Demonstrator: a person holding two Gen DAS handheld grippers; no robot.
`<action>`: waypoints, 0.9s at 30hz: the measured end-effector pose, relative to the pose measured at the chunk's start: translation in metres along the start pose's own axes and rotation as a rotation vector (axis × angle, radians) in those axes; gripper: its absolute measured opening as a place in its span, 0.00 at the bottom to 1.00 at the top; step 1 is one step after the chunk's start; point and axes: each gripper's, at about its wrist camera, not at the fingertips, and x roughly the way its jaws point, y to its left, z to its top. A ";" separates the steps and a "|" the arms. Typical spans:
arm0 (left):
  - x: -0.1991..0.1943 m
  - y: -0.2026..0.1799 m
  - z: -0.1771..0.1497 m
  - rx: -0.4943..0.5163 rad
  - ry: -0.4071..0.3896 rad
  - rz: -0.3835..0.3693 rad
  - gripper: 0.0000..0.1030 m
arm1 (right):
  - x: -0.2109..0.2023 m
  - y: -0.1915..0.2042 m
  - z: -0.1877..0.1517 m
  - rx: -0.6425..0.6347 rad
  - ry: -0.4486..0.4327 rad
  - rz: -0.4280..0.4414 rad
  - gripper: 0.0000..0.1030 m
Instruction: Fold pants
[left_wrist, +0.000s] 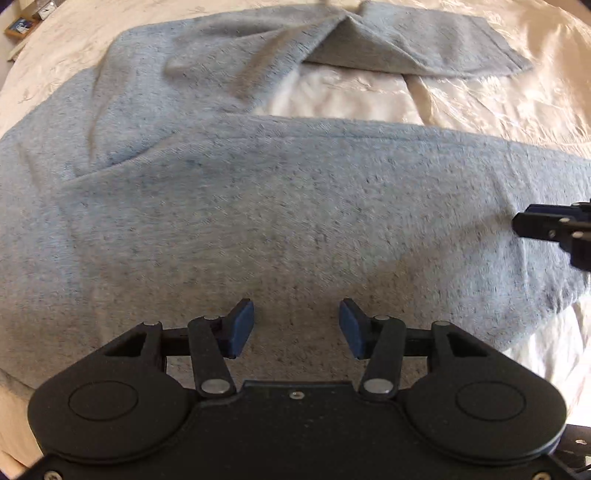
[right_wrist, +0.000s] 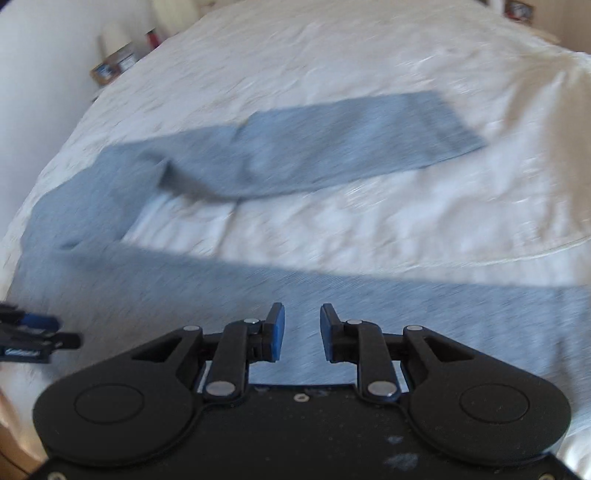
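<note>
Grey pants (left_wrist: 258, 206) lie spread on cream bedspread (left_wrist: 480, 107), bedside shelf (right_wrist: 110, 66) beyond

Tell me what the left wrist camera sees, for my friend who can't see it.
Blue-grey pants lie spread on a cream bedspread, legs apart. The left tool is above them, open and empty. The right tool shows at the right edge.
</note>
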 end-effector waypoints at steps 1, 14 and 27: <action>0.001 -0.004 -0.006 0.016 0.008 0.010 0.59 | 0.009 0.017 -0.007 -0.039 0.025 0.023 0.22; -0.032 0.100 -0.029 -0.269 0.077 0.144 0.51 | -0.038 -0.165 -0.060 0.134 0.122 -0.429 0.17; -0.037 0.102 0.148 -0.231 -0.122 0.121 0.53 | -0.004 -0.100 0.125 0.121 -0.096 -0.121 0.25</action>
